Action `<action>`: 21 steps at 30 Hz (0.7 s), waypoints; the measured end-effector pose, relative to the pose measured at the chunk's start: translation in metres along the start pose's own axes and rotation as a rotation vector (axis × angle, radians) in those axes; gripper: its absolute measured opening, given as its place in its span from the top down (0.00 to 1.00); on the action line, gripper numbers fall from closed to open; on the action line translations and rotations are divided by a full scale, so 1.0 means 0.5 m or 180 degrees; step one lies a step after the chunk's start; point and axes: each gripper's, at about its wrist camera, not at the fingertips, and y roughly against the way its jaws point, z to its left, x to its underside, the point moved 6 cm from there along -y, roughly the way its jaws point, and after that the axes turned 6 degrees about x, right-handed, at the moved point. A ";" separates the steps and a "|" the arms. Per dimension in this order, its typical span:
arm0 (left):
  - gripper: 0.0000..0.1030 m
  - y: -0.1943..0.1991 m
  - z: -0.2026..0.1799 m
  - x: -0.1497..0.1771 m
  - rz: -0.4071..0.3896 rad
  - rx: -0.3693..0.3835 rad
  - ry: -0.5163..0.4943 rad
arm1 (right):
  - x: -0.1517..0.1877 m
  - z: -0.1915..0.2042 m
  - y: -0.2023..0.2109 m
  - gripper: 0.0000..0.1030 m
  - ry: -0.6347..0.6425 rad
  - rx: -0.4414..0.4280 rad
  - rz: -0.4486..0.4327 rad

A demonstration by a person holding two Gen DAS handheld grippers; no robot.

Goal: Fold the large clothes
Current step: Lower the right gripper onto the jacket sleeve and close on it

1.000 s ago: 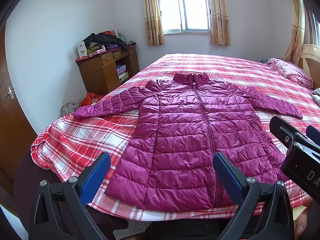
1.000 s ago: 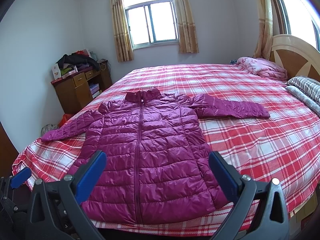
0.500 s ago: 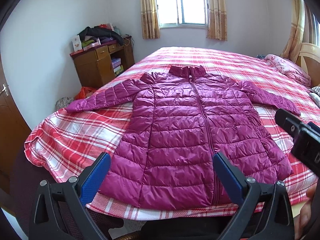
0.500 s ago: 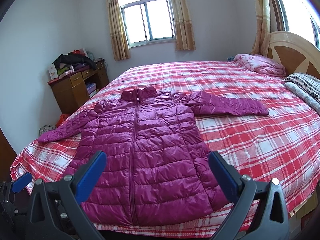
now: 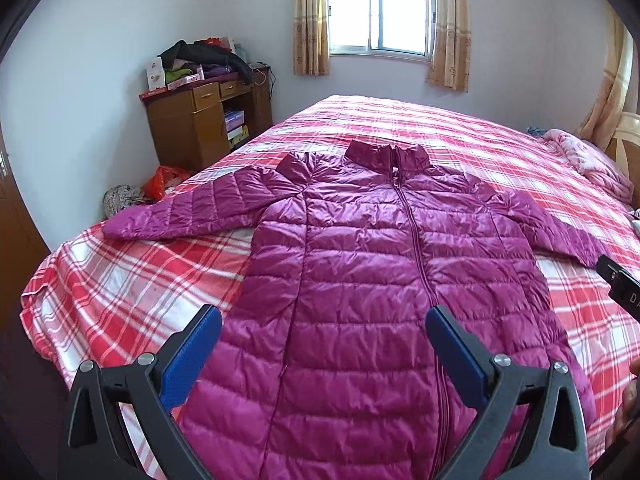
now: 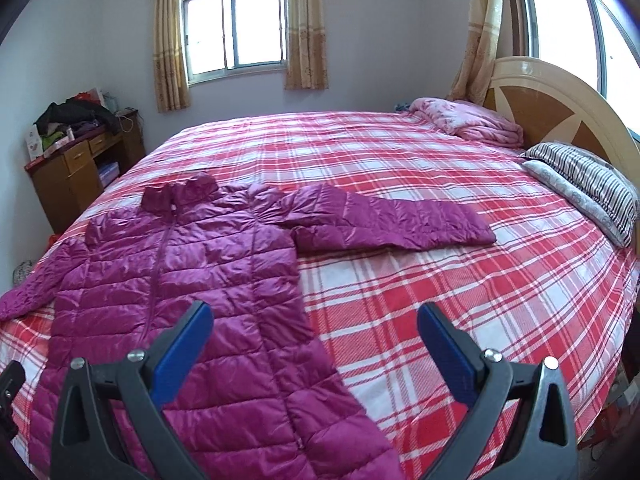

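Note:
A magenta quilted puffer jacket (image 5: pixel 360 280) lies flat and zipped on the red plaid bed (image 5: pixel 120 280), collar toward the window, both sleeves spread outward. My left gripper (image 5: pixel 322 354) is open above the jacket's lower front, nothing between its blue pads. In the right wrist view the jacket (image 6: pixel 192 280) fills the left half, its right sleeve (image 6: pixel 392 224) stretched across the bedspread (image 6: pixel 460 300). My right gripper (image 6: pixel 314 350) is open over the jacket's right hem edge and bare bedspread, holding nothing. The right gripper's black body (image 5: pixel 624 288) shows at the left view's right edge.
A wooden cabinet (image 5: pixel 200 128) piled with clothes stands left of the bed, bags (image 5: pixel 160 184) on the floor beside it. A folded pink blanket (image 6: pixel 468 124), striped pillows (image 6: pixel 584 180) and the headboard (image 6: pixel 560 108) lie at the right. A curtained window (image 5: pixel 378 8) is behind.
Both grippers have moved forward and lower over the bed, so the jacket looms larger. The right gripper has swung rightward toward the right sleeve. Both stay open.

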 end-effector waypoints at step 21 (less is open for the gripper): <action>0.01 -0.303 0.209 -0.145 0.0007 -0.0343 0.0538 | -0.103 -0.450 -0.387 0.17 -0.1392 0.0838 0.0649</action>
